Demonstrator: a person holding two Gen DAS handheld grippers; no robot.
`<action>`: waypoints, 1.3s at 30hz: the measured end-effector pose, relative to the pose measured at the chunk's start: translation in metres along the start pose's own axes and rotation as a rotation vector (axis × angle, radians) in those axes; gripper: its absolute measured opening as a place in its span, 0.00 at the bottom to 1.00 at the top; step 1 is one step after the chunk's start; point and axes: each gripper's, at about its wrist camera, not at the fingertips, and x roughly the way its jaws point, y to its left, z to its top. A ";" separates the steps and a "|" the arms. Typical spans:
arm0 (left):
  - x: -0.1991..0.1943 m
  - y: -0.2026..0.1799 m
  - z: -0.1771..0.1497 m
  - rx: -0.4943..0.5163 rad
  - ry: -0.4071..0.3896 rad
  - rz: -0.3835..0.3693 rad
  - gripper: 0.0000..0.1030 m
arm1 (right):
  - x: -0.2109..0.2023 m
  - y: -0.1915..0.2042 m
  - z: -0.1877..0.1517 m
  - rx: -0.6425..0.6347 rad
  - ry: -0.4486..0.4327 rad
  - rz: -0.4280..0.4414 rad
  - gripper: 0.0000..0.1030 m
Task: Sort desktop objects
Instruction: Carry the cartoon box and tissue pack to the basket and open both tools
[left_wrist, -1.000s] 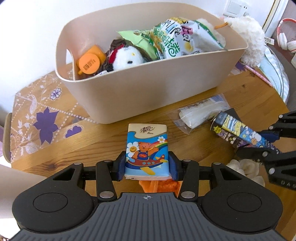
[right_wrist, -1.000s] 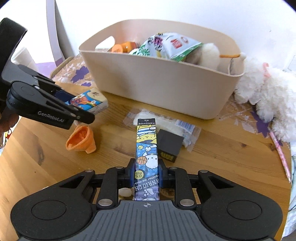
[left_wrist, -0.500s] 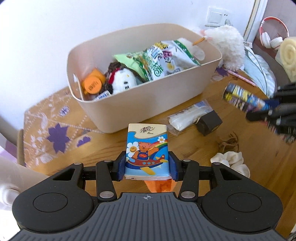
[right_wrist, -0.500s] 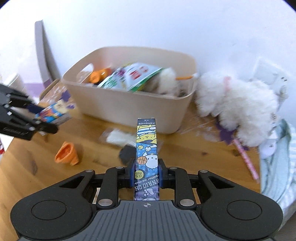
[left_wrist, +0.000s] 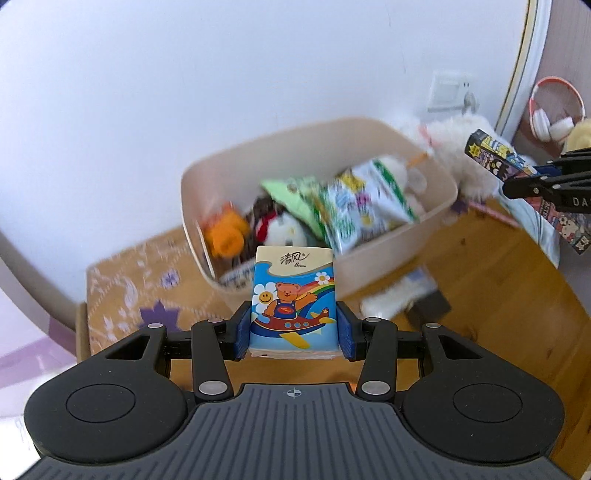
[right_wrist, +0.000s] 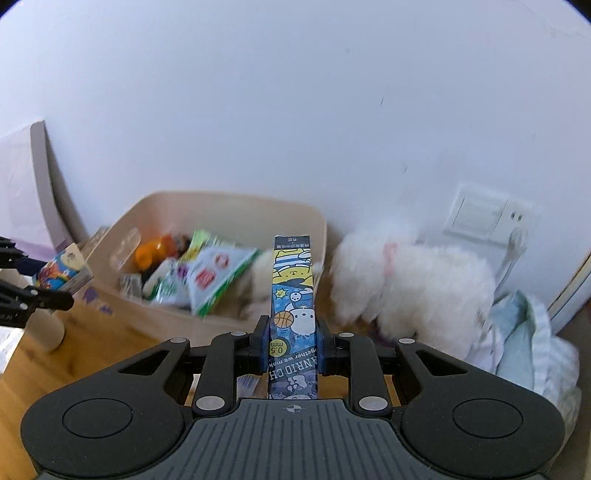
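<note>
The left gripper (left_wrist: 293, 334) clamps a small rectangular tissue pack printed with a cartoon bear in a red aeroplane (left_wrist: 293, 295), its blue pads pressed on the pack's two long sides. The pack's long axis runs forward along the fingers, its cream end with the printed characters pointing toward the beige oval plastic storage bin (left_wrist: 436, 177), whose near wall it overlaps in the left wrist view.

The right gripper (right_wrist: 291, 343) grips a long narrow blue pen box with cartoon animals and "0.5 mm" on it (right_wrist: 293, 295), fingers drawn in narrow on its thin sides. The box's long axis also points straight ahead, its far end up against the bin's right end, beside the white fluffy plush toy (right_wrist: 413, 288) (blurred).

Inside the bin lie green-and-white snack bags (left_wrist: 354, 206) and an orange object (left_wrist: 225, 232), too smeared to name.
</note>
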 end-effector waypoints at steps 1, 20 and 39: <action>-0.001 0.000 0.004 0.004 -0.008 0.005 0.45 | 0.000 -0.001 0.005 -0.003 -0.007 -0.005 0.21; 0.040 0.010 0.055 -0.137 -0.049 0.117 0.45 | 0.060 0.012 0.077 -0.045 -0.047 -0.024 0.21; 0.114 0.019 0.053 -0.210 0.062 0.152 0.45 | 0.146 0.037 0.071 -0.020 0.068 0.012 0.22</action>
